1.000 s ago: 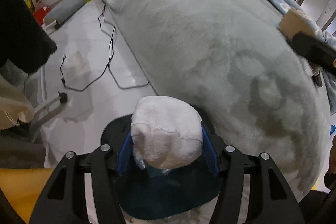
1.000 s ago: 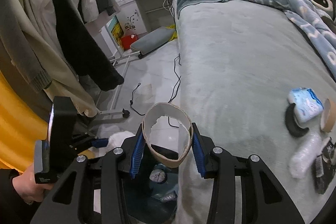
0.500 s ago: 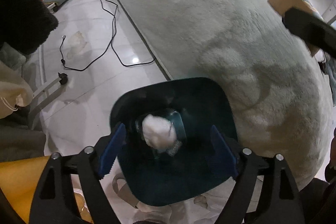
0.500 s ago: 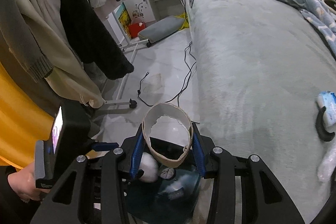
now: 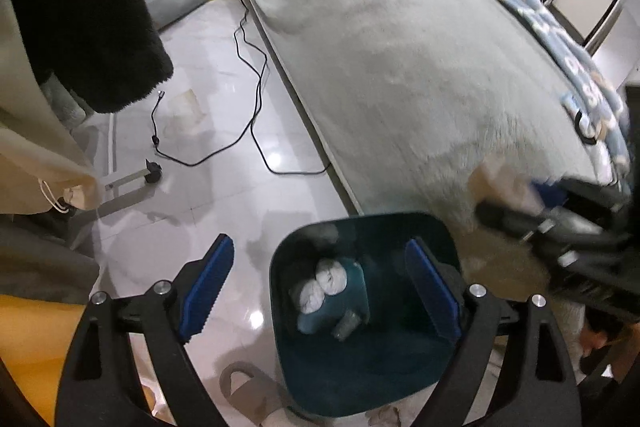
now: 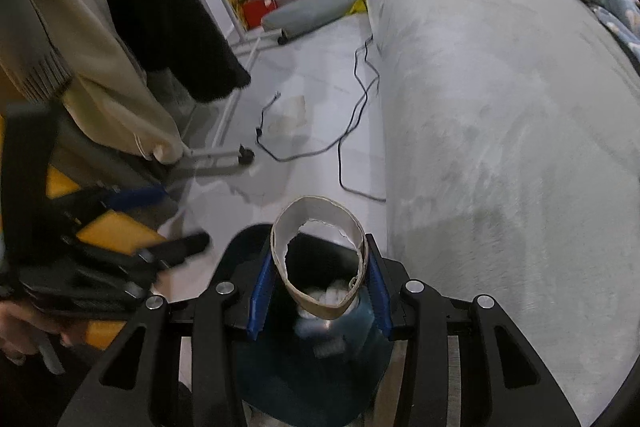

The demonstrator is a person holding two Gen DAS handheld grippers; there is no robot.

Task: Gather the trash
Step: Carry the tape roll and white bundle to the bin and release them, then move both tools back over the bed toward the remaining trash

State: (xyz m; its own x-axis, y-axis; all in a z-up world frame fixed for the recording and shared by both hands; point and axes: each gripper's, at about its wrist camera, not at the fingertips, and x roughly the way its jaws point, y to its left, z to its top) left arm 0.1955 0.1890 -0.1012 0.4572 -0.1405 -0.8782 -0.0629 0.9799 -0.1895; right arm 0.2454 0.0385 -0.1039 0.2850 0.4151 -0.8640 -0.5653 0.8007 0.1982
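A dark teal trash bin (image 5: 400,379) stands on the floor beside the bed. White wads of tissue (image 5: 324,285) lie in its bottom with other scraps. My left gripper (image 5: 320,283) is open and empty above the bin. My right gripper (image 6: 318,287) is shut on a cardboard tape ring (image 6: 320,303) and holds it over the bin (image 6: 312,383). The right gripper shows blurred at the right of the left wrist view (image 5: 560,227). The left gripper shows blurred at the left of the right wrist view (image 6: 120,267).
A grey bed (image 5: 400,59) with a blue quilt (image 5: 560,35) fills the right. A black cable (image 5: 248,107) lies on the white tile floor. Hanging clothes (image 6: 160,7) and a rack foot (image 6: 224,159) stand at the left. A small item (image 5: 580,111) lies on the bed's far edge.
My left gripper opened and dropped the white tissue wad into the bin, then pulled back left. My right gripper carried the tape ring over the bin.
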